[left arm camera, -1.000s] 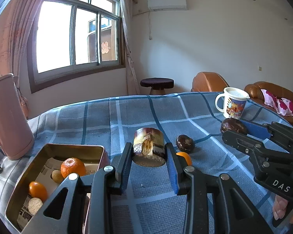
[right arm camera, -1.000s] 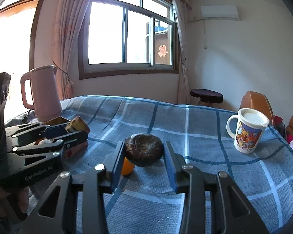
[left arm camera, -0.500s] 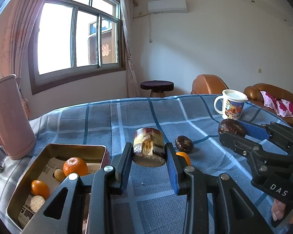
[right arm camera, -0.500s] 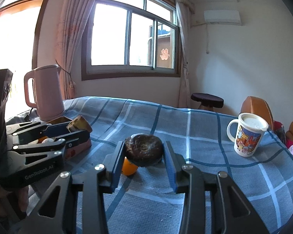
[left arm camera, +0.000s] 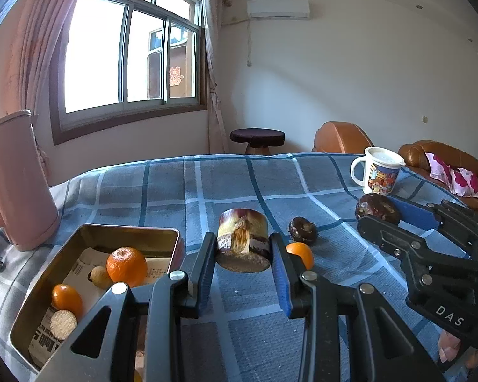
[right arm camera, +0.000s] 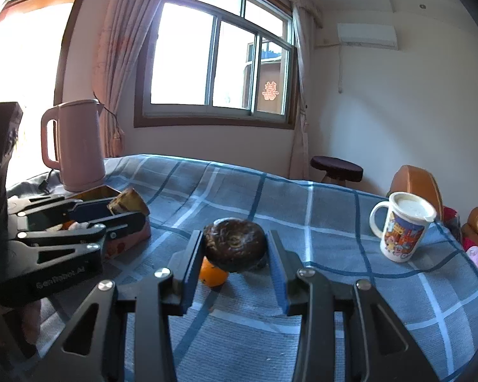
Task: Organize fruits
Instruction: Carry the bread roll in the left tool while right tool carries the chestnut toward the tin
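Observation:
My left gripper (left arm camera: 242,254) is shut on a brown-and-cream chunk of fruit (left arm camera: 242,242), held above the blue checked cloth. My right gripper (right arm camera: 235,256) is shut on a dark wrinkled round fruit (right arm camera: 235,248); it also shows in the left wrist view (left arm camera: 377,209). A metal tin (left arm camera: 32,312) at the left holds a large orange (left arm camera: 126,265), a small orange (left arm camera: 67,299) and pale round pieces. On the cloth lie a small orange (left arm camera: 301,253) and a dark wrinkled fruit (left arm camera: 302,229). The left gripper with its chunk (right arm camera: 127,203) is at the left in the right wrist view.
A pink kettle (left arm camera: 16,181) stands left of the tin. A white cartoon mug (left arm camera: 379,175) stands at the table's right. A dark stool (left arm camera: 257,137) and brown sofa (left arm camera: 443,159) are beyond the table.
Both grippers have risen slightly with their fruits still held; the view of the table has shifted down a little. Nothing on the cloth or in the tin has moved.

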`<state>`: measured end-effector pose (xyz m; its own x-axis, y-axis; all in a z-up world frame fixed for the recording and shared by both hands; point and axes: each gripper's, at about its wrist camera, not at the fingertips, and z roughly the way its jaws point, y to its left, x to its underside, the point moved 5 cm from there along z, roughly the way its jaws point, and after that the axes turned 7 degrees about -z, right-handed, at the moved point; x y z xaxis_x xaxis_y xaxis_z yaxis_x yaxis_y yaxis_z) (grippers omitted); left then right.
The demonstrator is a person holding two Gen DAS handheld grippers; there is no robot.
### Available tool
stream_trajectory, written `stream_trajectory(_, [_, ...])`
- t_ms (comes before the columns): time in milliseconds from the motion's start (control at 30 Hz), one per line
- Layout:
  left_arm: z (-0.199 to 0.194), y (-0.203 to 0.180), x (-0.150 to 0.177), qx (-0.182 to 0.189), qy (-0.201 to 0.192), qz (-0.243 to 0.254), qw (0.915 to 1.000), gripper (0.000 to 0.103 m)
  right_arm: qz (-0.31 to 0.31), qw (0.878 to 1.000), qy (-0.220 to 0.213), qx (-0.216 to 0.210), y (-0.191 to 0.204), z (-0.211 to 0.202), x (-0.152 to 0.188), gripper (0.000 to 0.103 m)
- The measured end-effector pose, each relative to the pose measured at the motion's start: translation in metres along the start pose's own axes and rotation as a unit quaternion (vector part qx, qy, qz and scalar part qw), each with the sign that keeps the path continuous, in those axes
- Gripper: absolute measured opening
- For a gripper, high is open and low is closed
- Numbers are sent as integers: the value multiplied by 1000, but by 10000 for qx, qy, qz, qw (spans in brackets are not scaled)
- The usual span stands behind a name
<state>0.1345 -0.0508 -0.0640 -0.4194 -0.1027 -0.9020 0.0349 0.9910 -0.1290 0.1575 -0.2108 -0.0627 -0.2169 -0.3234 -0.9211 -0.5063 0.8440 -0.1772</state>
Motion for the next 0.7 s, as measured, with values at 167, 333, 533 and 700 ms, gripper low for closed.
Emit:
stream_trajectory(167, [-5,3,1,-21,-15,0,10000,35,-96,9999,9,-86,13,4,-4,42])
stream_trajectory(333, [-10,9,3,-56,-22,-11,10000,35,-129,9998,18,-169,21,7,-5,42])
stream_trajectory(533, [-17,20,5,-99,5,-48,9999,35,-196,9994,47,-291,34,11,-7,42])
stream_trajectory(700, [-24,34,8,-154,23,-116,9998,35,-245,9988,67,-415,45,13,-11,42])
